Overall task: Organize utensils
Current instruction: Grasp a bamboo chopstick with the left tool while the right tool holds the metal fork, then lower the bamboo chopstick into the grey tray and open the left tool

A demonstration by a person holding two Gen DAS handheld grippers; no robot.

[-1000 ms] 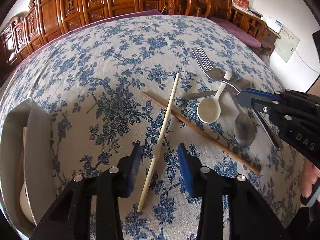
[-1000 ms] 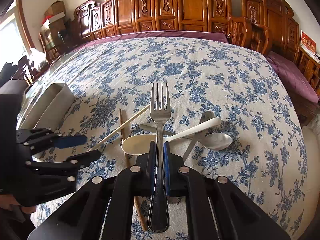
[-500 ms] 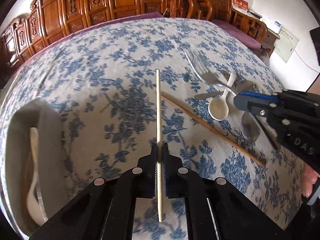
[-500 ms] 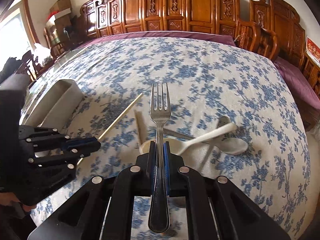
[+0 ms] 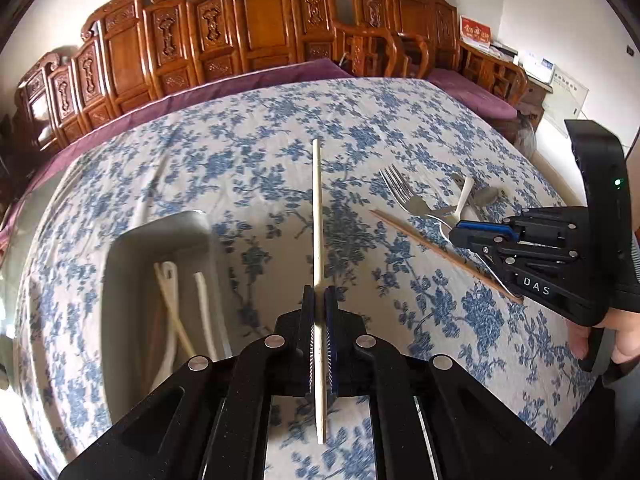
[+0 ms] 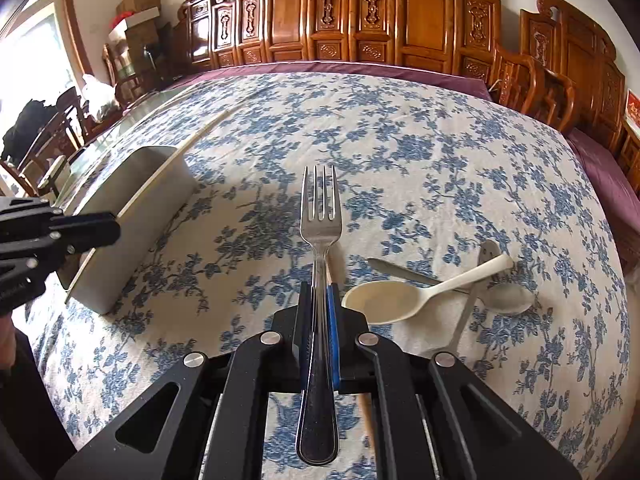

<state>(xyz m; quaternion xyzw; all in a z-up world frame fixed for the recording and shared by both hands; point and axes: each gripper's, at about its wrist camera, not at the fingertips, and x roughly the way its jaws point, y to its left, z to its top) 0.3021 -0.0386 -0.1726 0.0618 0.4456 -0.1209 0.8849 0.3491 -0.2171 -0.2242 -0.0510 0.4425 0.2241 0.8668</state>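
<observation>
Pale chopstick [image 5: 317,216] beside bin rim [image 5: 168,222], open tablecloth [image 5: 248,152] beyond

Carved wooden chairs [image 6: 416,16] ring the blue-flowered tablecloth [image 6: 400,152]; cardboard boxes [image 6: 140,4] are stacked near the window.

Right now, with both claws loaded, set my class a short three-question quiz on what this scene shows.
1. True or false: the left claw is shut on a pale chopstick.
2. What does the right claw grip? A) white spoon B) metal fork C) brown chopstick
3. Fill in: white utensils already lie inside the grey ____.

Key
1. True; its pads press the stick on both sides.
2. B, the metal fork. The white spoon and the brown chopstick lie on the tablecloth.
3. Tray.
</observation>
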